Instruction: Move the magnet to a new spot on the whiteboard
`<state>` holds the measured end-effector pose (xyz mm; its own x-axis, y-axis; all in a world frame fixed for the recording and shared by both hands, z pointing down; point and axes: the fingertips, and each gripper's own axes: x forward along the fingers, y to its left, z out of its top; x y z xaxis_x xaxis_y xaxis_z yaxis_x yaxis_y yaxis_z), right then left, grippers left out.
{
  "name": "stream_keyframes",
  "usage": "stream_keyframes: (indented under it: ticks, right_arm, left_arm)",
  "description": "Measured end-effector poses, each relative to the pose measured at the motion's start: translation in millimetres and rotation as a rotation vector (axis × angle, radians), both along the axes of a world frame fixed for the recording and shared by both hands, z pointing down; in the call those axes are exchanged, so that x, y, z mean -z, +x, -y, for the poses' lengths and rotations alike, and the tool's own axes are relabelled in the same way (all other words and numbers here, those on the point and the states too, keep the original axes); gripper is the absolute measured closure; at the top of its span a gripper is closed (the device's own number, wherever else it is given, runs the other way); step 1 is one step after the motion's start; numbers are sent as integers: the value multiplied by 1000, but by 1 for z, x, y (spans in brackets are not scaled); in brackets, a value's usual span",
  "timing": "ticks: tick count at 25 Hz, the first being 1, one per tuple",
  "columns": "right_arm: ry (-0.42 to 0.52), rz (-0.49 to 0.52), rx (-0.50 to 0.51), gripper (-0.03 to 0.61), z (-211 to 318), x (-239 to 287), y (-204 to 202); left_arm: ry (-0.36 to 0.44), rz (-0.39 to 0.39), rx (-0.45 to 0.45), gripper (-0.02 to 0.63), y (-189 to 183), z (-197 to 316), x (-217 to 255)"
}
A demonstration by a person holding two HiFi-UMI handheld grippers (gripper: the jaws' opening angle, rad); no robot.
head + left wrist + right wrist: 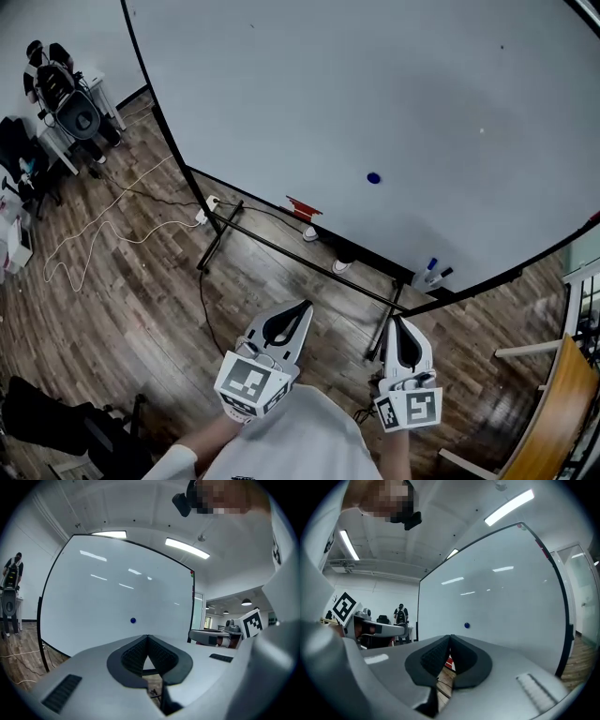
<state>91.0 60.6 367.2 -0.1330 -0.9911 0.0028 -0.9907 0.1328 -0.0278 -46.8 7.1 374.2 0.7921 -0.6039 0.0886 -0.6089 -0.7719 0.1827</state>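
On the large white black-framed whiteboard (281, 84), in its lower half but clearly above the bottom edge: a small round blue magnet (374, 178), alone on bare board. Well apart from it, in front of the bottom edge, over the brown wooden floor (141, 281): the left grey two-jaw gripper (302, 307) and the right grey two-jaw gripper (397, 323), both pointing toward the board. Jaws of each pressed together at the tips, pinching nothing. Near the right end of the bottom edge: blue and black marker pens (433, 272).
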Motion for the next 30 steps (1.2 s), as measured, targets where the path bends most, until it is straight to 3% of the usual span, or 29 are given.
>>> stream_keyframes:
  ticks: [6,13,26,30]
  right_arm:
    - [5,-19,-57,569,72,9,5]
    - [16,-3,-100,569,119,10,22]
    - [16,32,-64,569,123,14,51]
    - [17,30,-60,569,124,22,64]
  left_arm:
    - [-19,-8,-45,607,5,70,4]
    - [-16,23,-80,607,33,112,0]
    - [14,35,-77,604,86,130,7]
    - [30,48,-72,529,112,144,14]
